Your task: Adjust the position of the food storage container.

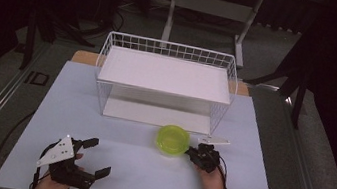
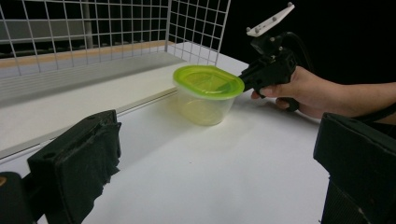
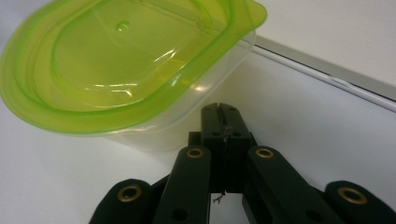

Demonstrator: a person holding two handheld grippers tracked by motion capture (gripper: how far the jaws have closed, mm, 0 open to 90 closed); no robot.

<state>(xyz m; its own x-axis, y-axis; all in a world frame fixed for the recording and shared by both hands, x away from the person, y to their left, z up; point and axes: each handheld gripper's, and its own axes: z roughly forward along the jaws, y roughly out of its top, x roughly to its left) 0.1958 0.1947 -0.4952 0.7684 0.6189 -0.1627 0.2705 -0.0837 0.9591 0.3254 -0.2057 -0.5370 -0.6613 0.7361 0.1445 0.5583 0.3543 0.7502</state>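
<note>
Before wire rack (image 1: pixel 167 74), round translucent tub (image 1: pixel 173 139)

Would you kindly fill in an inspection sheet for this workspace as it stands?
Surface: white table, bare in front.
Job's things: clear tub with green lid on, in front of the wire rack.
Clutter: nothing seen.
Grippers: right tongs shut, tips at the tub's side below the lid rim; left tongs open, holding nothing.
Cables: black cable off the table's left edge.
Surroundings: dark room, desk frame behind.
</note>
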